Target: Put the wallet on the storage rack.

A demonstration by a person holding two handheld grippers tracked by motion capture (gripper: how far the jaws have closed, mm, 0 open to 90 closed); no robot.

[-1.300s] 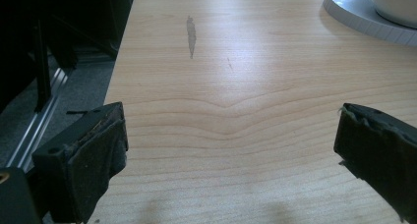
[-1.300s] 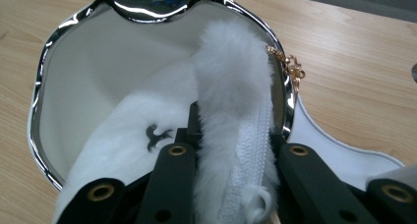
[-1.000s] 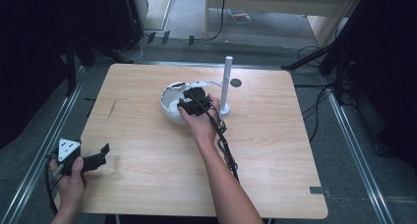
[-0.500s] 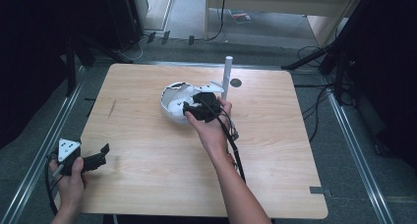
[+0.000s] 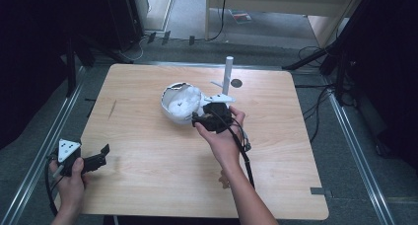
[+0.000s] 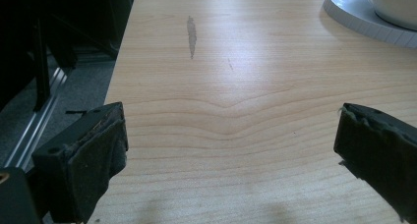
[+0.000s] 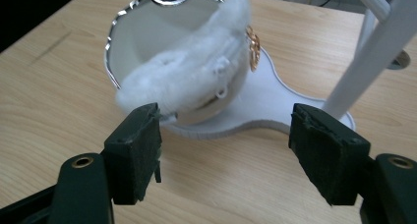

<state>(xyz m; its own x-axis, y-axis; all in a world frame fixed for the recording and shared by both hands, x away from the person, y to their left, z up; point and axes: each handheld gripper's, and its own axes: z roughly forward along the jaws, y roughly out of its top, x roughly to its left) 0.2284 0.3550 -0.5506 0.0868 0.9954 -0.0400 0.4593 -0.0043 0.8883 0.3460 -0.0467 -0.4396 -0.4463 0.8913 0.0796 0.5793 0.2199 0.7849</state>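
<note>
Right tool (image 7: 223, 150) jaws wide apart, holding nothing, just short of the bowl (image 7: 147, 37). Bowl sits on the white stand base (image 7: 275, 108), mid worktop (image 5: 148, 185), fluffy white wad (image 7: 192, 74) in it. Left tool (image 6: 231, 150) gaping, empty, near left edge.

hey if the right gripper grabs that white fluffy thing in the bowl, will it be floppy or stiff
Probably floppy: the white fluffy thing looks like soft fur draped over the bowl rim. Likely light, so it should lift easily. It may drag the gold ring beside it; whether they're attached is unclear. The right gripper stands open before it.
</note>
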